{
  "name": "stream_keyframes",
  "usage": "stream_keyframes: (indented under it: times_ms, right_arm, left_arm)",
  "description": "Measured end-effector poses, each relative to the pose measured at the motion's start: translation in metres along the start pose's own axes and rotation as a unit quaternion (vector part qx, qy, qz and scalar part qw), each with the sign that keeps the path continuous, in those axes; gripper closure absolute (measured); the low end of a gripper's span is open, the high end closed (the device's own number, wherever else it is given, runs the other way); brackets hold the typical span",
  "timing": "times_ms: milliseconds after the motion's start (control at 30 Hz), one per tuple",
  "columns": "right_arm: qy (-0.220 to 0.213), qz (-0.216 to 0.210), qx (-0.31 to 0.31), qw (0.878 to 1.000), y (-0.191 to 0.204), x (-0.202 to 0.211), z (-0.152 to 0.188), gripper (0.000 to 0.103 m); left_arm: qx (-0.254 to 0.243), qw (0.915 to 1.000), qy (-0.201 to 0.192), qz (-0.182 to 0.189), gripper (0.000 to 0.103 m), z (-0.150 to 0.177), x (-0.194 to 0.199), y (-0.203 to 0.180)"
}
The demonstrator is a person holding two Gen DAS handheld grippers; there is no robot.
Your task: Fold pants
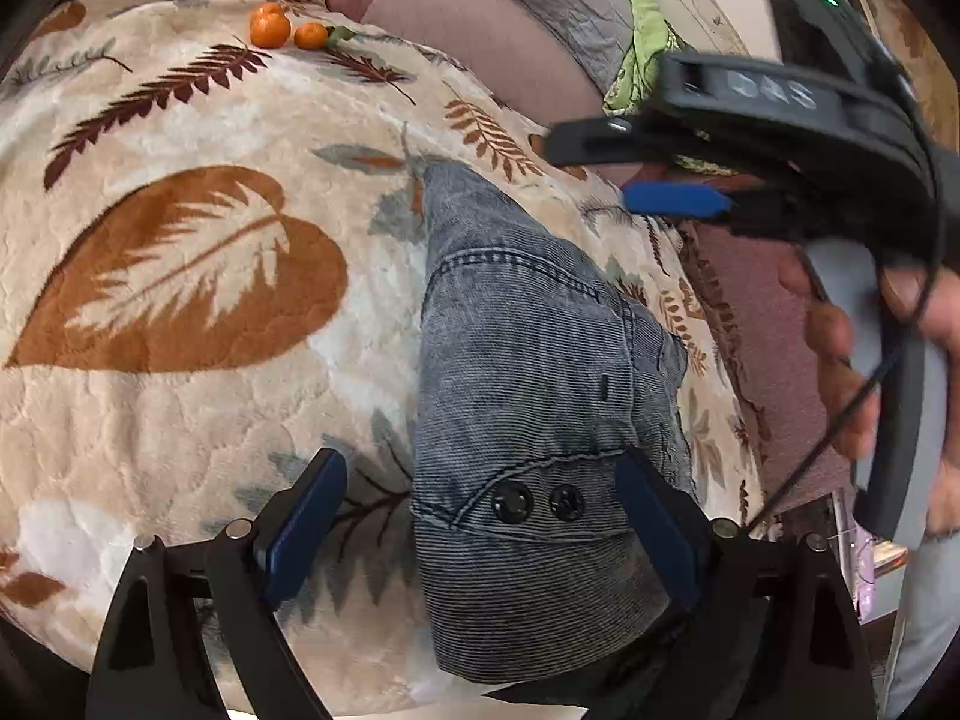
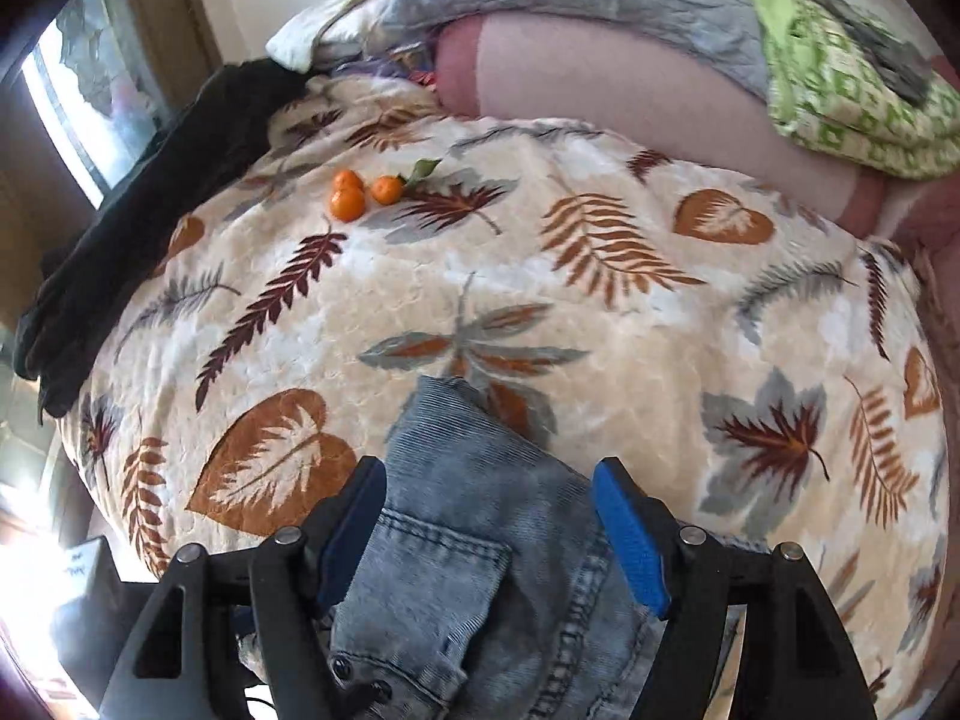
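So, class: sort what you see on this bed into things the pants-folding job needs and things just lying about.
Job:
- denim pants
- left gripper
- right gripper

Lying about:
- tangerines
- leaf-print blanket
- black garment
- green cloth

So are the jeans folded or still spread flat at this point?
Folded. The jeans lie as a narrow, doubled-up bundle on the leaf-print blanket, no separate legs spread out, snap buttons on top.

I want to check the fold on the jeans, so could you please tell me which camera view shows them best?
The left wrist view: the folded jeans lie almost whole on the leaf-print blanket, with waistband and two snap buttons visible. The right wrist view shows only their near part, with a back pocket, cut off by the frame's bottom.
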State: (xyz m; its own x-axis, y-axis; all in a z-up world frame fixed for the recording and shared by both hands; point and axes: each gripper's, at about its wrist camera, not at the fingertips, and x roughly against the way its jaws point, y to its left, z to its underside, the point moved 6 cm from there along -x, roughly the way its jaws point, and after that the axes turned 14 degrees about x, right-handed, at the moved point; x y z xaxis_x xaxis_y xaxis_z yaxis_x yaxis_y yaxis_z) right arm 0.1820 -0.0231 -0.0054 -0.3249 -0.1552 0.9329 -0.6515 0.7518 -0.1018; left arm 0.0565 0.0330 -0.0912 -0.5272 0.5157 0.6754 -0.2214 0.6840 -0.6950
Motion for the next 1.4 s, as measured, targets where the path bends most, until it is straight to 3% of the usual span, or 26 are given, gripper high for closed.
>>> stream_keyframes:
  times_ms: [100, 267, 367, 433, 533, 667, 733, 800, 967, 1067, 1133, 1167, 1233, 1333, 1400]
  right_arm:
    - [0.063, -0.010, 0.026, 0.998, 0.014, -0.037, -0.019, 0.028]
    - [0.145, -0.007, 0.048, 0.988, 0.019, -0.089, -0.028, 0.030]
    - [0.188, -0.004, 0.080, 0.979, 0.023, -0.108, -0.019, 0.078]
    - [0.180, 0.011, 0.097, 0.979, 0.022, -0.106, -0.020, 0.081]
    - [0.152, 0.025, 0.069, 0.986, 0.004, -0.100, -0.024, 0.082]
    - [0.109, 0.081, 0.039, 0.990, -0.022, -0.090, -0.025, 0.094]
    - [0.083, 0.112, 0.020, 0.990, -0.038, -0.080, -0.025, 0.094]
    - [0.057, 0.100, -0.022, 0.993, -0.051, -0.066, -0.023, 0.093]
    - [0.001, -0.029, -0.051, 0.998, -0.027, -0.034, -0.012, 0.088]
    - [0.022, -0.075, -0.065, 0.995, -0.017, -0.040, 0.027, 0.074]
    - [0.058, -0.047, -0.072, 0.995, -0.029, -0.063, 0.056, 0.070]
    - [0.051, -0.046, -0.084, 0.994, -0.037, -0.065, 0.063, 0.070]
    - [0.011, -0.056, -0.109, 0.992, -0.042, -0.047, 0.066, 0.070]
    - [-0.048, -0.022, -0.094, 0.994, -0.040, -0.010, 0.069, 0.067]
    - [-0.080, -0.003, -0.095, 0.992, -0.041, 0.009, 0.083, 0.050]
  left_arm:
    - [-0.003, 0.9997, 0.016, 0.017, 0.012, 0.006, -0.005, -0.007]
    - [-0.009, 0.9993, 0.033, 0.014, 0.012, 0.013, -0.020, -0.015]
    - [-0.025, 0.9992, 0.032, 0.005, 0.018, 0.016, -0.026, -0.021]
    - [-0.032, 0.9991, 0.029, -0.002, 0.020, 0.017, -0.028, -0.024]
    - [-0.043, 0.9987, 0.026, -0.009, 0.026, 0.017, -0.034, -0.032]
    - [-0.046, 0.9984, 0.028, -0.014, 0.026, 0.021, -0.039, -0.035]
    - [-0.044, 0.9986, 0.027, -0.014, 0.026, 0.022, -0.040, -0.036]
    - [-0.043, 0.9986, 0.027, -0.013, 0.026, 0.023, -0.041, -0.037]
    - [-0.040, 0.9988, 0.024, -0.013, 0.026, 0.020, -0.043, -0.034]
    - [-0.037, 0.9990, 0.023, -0.011, 0.026, 0.018, -0.038, -0.027]
    - [-0.035, 0.9991, 0.021, -0.010, 0.026, 0.018, -0.036, -0.025]
    - [-0.034, 0.9992, 0.020, -0.008, 0.026, 0.019, -0.032, -0.024]
    - [-0.031, 0.9995, 0.010, -0.007, 0.026, 0.018, -0.021, -0.021]
    - [-0.036, 0.9988, -0.034, 0.004, 0.026, 0.011, 0.003, -0.021]
    - [-0.036, 0.9957, -0.085, -0.004, 0.024, 0.001, 0.021, -0.018]
